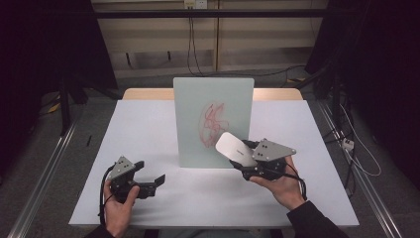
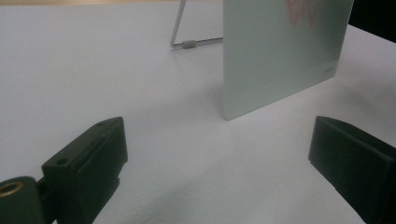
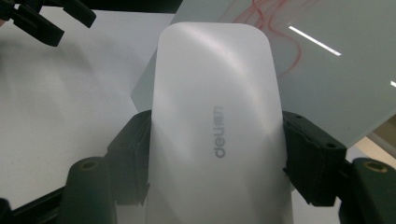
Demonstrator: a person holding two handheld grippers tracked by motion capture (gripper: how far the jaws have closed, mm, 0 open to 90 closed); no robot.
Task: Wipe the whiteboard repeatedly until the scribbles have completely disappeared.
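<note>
White plastic rounded eraser (image 3: 217, 121) sits clamped between the right hand-held gripper's (image 1: 247, 159) jaws, against the upright pale glass board (image 1: 213, 121) with red scribbles (image 1: 214, 124); the left hand-held gripper (image 1: 148, 182) gapes empty above the white surface (image 1: 148, 129).

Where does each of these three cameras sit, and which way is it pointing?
High view: above the person's side of the table, looking forward and down at the upright board with red scribbles; both forearms, the left gripper and the right gripper show.
Left gripper view: riding on the left gripper, looking low across the table between open jaws toward the board.
Right gripper view: riding on the right gripper, looking along the white eraser clamped in its jaws.
All three share the board.
</note>
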